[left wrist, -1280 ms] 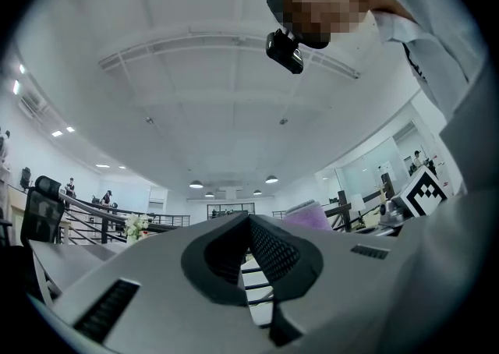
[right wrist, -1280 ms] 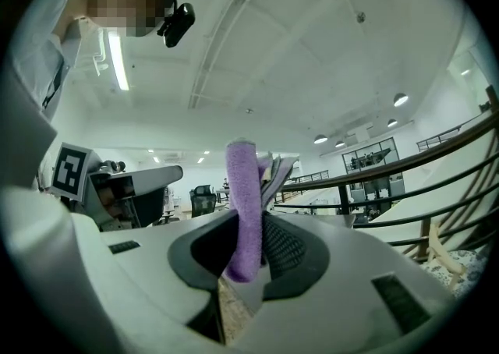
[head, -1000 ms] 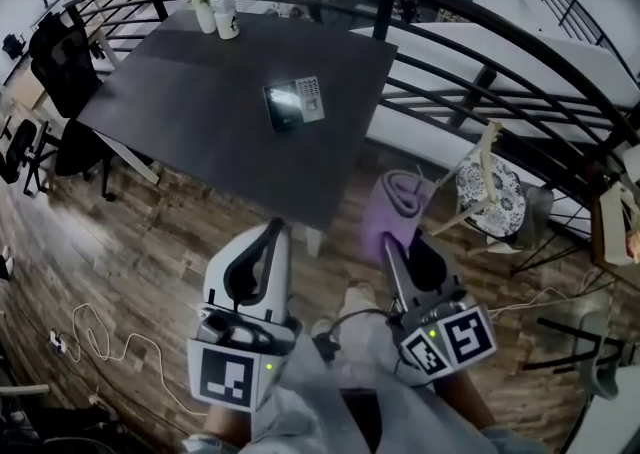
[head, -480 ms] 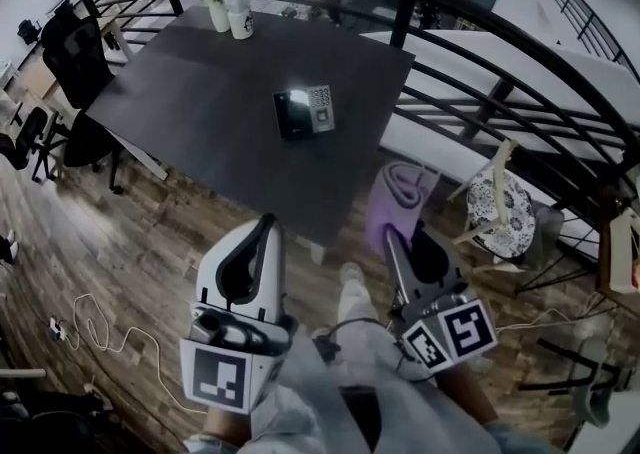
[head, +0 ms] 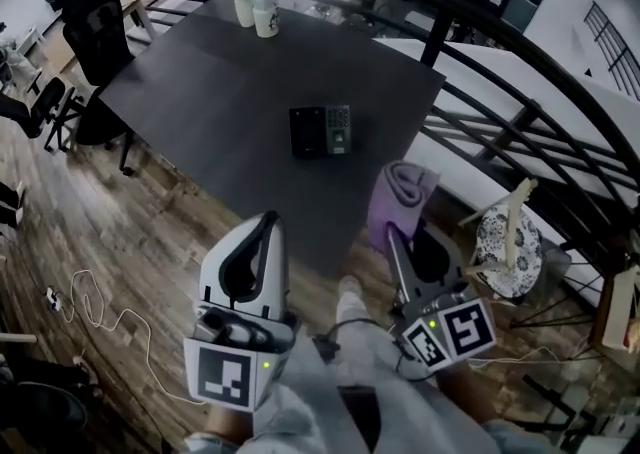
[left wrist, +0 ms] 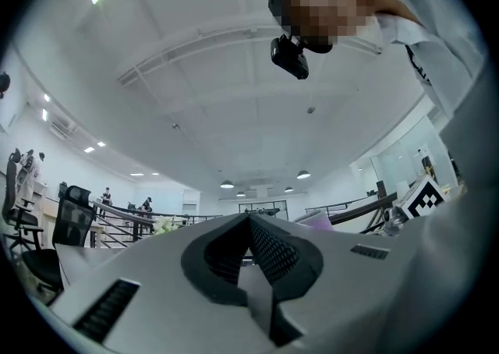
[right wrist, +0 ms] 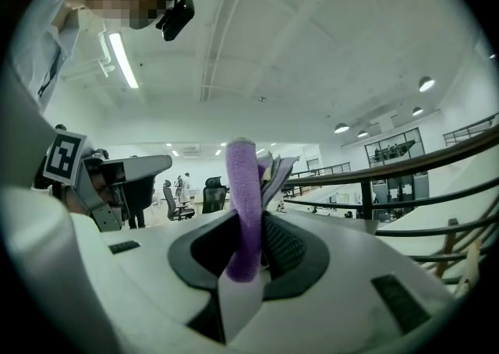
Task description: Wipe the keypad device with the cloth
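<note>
The keypad device (head: 321, 130) lies near the centre of the frame on the dark table (head: 190, 92), well apart from both grippers at the bottom, so by the look of it no wiping has begun. Your right gripper (head: 404, 238) is clamped on the purple cloth (head: 400, 197), which stands up from its jaws; your left gripper (head: 264, 227) has its jaws together on nothing. You have the cloth in hand, and the reach and the wipe itself are left to do.
</note>
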Demonstrator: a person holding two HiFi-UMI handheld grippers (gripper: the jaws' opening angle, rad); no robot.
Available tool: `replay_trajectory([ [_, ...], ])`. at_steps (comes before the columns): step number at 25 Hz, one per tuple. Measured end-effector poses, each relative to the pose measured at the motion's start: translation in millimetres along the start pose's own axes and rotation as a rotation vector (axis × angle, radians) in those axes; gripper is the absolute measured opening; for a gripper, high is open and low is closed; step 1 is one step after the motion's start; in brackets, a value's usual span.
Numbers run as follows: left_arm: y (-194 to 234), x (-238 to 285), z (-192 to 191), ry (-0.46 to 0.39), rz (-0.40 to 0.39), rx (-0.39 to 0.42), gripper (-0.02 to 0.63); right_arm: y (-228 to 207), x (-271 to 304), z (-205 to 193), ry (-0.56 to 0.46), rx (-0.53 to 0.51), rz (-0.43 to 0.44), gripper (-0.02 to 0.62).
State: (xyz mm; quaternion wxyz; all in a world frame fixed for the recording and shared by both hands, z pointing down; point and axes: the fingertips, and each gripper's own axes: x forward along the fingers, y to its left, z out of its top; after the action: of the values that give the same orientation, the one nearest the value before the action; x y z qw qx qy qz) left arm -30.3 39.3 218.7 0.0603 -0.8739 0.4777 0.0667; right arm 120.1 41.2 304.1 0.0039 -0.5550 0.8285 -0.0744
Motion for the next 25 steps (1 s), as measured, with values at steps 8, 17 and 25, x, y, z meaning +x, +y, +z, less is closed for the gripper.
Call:
replay_trajectory([
  [8, 9.0, 49.5, -15.7, 0.023, 0.120, -0.008, 0.011, -46.8, 52.2, -2.2, 0.049, -0.003, 0.091, 0.091],
  [17, 16.8, 95.0, -30.2, 0.042, 0.234, -0.002, 0.011, -97.4, 113.9, -7.2, 0.096, -0.029, 0.166, 0.091],
  [25, 33.3, 107.3, -46.9, 0.091, 0.299, 0.004, 0.011, -116.8, 171.3, -25.7, 0.140, -0.126, 0.200, 0.091],
])
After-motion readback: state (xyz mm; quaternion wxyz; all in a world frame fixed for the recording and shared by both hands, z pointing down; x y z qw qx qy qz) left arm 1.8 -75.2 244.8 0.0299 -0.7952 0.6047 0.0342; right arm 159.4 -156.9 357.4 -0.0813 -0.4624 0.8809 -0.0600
